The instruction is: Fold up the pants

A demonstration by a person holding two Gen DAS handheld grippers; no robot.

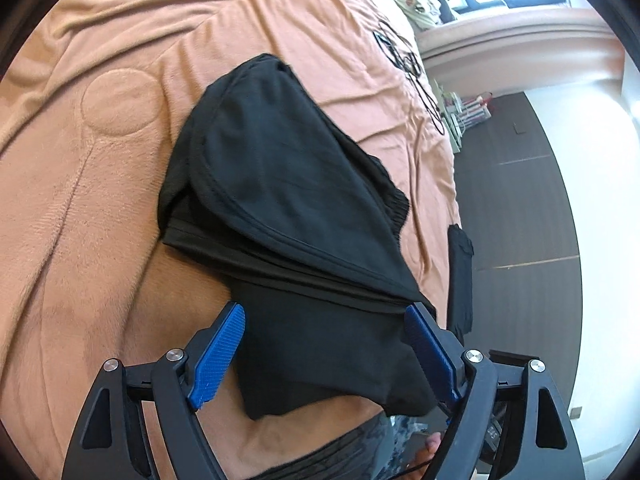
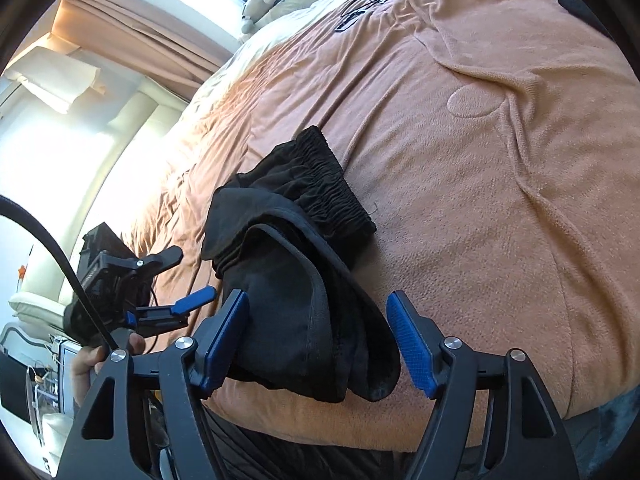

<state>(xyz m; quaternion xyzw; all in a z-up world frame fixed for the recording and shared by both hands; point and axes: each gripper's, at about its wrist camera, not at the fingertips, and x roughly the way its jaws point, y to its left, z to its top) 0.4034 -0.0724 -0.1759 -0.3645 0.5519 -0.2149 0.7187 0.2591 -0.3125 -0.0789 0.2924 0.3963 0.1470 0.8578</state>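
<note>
The left gripper (image 1: 324, 316) stands with jaws apart, empty. The black soft-fabric pants (image 1: 280, 208) lie folded into a compact bundle on the peach fleece bed blanket (image 1: 100, 200), elastic waistband at one o'clock. The right gripper (image 2: 318, 316) is likewise spread, gripping nothing. Folding looks essentially done.

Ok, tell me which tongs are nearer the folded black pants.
Right, narrowly. The right tongs straddle the near end of the folded black pants, open. The left tongs hang open just beside their edge, over the peach blanket.
</note>
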